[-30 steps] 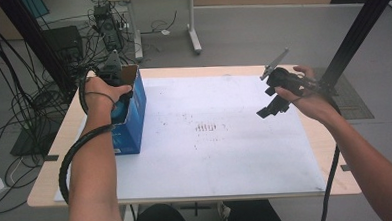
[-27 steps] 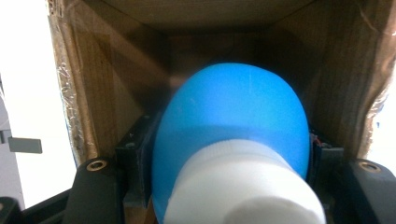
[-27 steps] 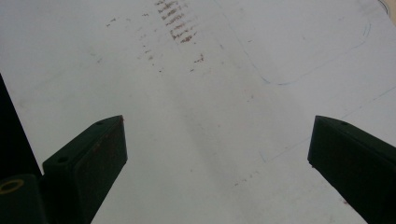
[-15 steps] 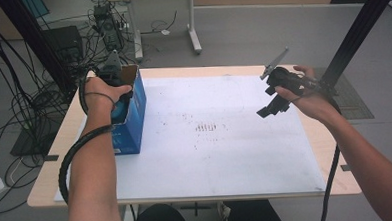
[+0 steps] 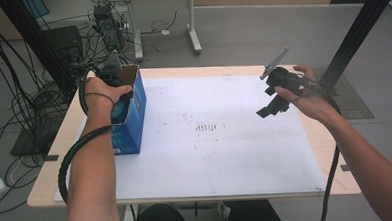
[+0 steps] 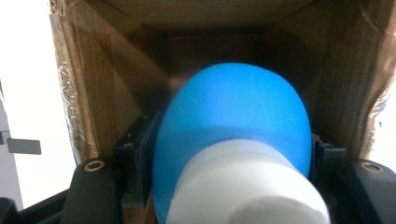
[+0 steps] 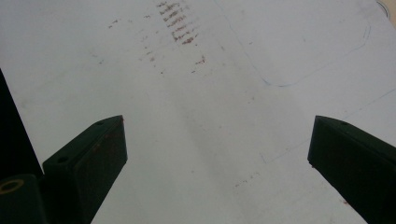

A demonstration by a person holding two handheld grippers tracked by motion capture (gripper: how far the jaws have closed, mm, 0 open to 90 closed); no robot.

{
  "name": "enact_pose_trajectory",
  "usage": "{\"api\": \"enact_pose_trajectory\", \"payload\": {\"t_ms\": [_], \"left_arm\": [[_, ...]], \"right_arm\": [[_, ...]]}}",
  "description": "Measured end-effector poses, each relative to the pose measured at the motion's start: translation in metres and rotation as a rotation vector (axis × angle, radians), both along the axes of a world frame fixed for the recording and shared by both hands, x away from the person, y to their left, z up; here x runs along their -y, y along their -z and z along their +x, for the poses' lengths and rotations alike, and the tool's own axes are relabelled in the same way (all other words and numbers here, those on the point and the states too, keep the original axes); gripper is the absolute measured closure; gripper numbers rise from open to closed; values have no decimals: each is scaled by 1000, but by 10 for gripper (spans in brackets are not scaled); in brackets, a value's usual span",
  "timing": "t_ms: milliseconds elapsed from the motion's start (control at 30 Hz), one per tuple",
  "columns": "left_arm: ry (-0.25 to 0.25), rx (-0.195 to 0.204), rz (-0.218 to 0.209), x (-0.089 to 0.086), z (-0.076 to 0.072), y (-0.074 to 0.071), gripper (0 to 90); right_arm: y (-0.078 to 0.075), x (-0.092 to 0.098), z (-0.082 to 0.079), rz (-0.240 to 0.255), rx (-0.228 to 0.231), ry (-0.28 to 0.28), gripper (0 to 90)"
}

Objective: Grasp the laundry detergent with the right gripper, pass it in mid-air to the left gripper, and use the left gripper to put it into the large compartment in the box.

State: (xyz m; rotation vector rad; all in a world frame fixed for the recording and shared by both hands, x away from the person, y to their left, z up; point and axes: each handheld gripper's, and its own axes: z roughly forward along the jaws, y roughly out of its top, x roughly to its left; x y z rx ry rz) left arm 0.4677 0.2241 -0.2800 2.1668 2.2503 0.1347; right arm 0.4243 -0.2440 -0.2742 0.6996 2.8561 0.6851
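While our left gripper [image 6: 229, 186] clasps a blue bottle [image 6: 233, 121] inside the cardboard box [image 5: 133, 105] at the frame's left, its jaws just easing, our right gripper [image 7: 217, 163] hangs released over white paper [image 5: 225, 139].

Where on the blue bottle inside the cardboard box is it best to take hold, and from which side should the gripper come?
Probably the blue bottle is best gripped across its rounded body just past the white cap, coming straight in through the open top of the box. The walls close off every other side. The left gripper already has it there.
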Motion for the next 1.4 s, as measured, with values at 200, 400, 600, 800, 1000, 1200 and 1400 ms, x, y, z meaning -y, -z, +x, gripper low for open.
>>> {"api": "enact_pose_trajectory", "payload": {"t_ms": [200, 400, 600, 800, 1000, 1200, 1400], "left_arm": [[1, 0, 6, 0, 0, -1, 335], [2, 1, 8, -1, -2, -4, 320], [5, -2, 20, 0, -4, -12, 291], [2, 5, 29, 1, -8, -18, 276], [4, 19, 25, 6, -11, -30, 256], [20, 36, 28, 12, -17, -49, 230], [35, 83, 35, 19, -22, -70, 199]], "right_arm": [[-1, -1, 0, 0, 2, -4, 46], [-1, -3, 0, 1, 4, -9, 46], [-3, -3, 0, 4, 11, -12, 46], [-1, -3, 0, 11, 8, -11, 46], [0, -1, 2, 22, 10, -7, 46], [-1, 1, 2, 25, 6, 2, 46], [-2, 4, 4, 25, 5, 15, 46]]}}
